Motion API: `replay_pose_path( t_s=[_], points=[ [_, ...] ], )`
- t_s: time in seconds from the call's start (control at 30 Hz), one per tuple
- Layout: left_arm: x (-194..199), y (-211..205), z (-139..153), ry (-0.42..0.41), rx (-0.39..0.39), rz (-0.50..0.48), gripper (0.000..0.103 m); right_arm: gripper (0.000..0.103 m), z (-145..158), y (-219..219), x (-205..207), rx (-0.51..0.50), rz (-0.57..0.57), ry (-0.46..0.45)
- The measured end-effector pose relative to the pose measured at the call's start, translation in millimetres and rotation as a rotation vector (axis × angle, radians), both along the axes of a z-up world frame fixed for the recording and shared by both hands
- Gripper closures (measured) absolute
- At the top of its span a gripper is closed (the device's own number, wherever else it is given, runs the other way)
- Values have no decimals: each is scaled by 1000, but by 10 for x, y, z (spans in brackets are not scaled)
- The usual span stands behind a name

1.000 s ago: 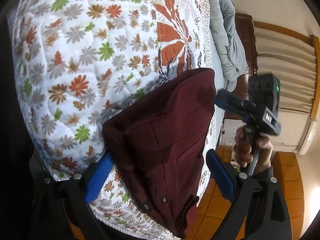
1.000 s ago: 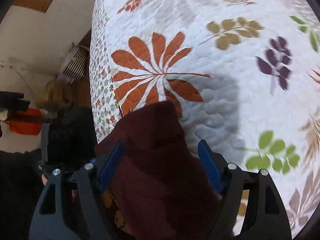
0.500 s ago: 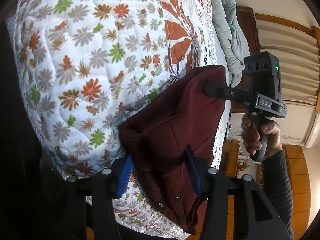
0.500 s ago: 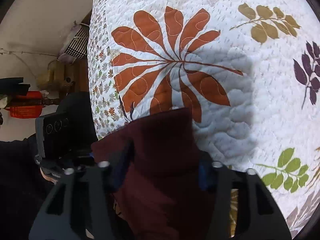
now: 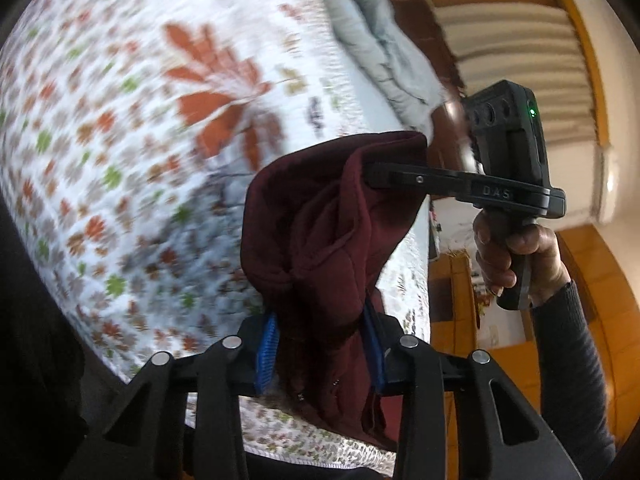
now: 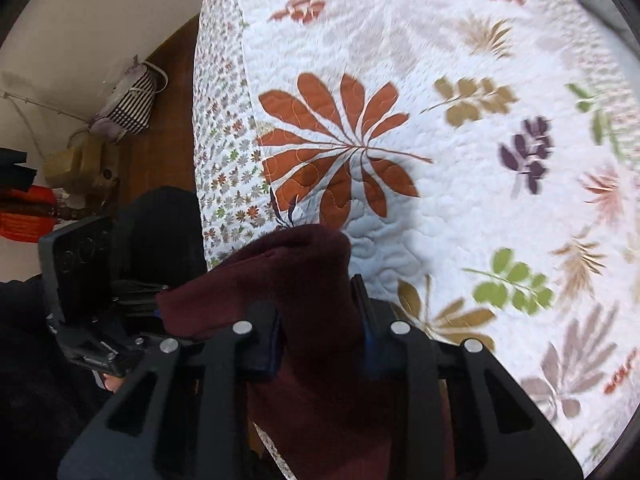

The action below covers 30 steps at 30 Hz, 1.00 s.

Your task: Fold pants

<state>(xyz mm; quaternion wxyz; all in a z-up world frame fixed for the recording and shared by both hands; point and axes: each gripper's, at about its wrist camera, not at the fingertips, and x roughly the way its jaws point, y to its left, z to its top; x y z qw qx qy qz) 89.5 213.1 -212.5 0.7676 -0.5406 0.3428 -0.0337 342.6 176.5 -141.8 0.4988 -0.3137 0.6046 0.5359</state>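
One pair of maroon pants (image 5: 320, 240); two tongs, left (image 5: 320, 348) and right (image 5: 372, 178); one floral quilt (image 6: 480, 120); one grey blanket (image 5: 380, 52), upper right; one striped bag (image 6: 128, 108), upper left.

Both round fisheye pictures are bright with soft daylight, bent and dark at the edges, and the flowery quilt (image 5: 132, 152) beyond the left claw (image 5: 320, 344) is smeared with blur, while a soft grey shadow (image 6: 384, 240) lies just past the right claw (image 6: 320, 340).
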Motion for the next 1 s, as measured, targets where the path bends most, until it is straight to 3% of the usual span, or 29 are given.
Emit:
replay_pose_path(
  t_s=[0.47, 0.6, 1.0],
  points=[
    [83, -691, 1042, -200, 214, -175, 66, 81, 1161, -1038, -174, 100, -123, -215],
    [114, -959, 1306, -241, 269, -240, 66, 88, 1429, -1374, -263, 127, -152, -277],
    [113, -1687, 1801, -336, 367, -384, 66, 91, 1864, -2299, -469, 165, -246, -384]
  ],
)
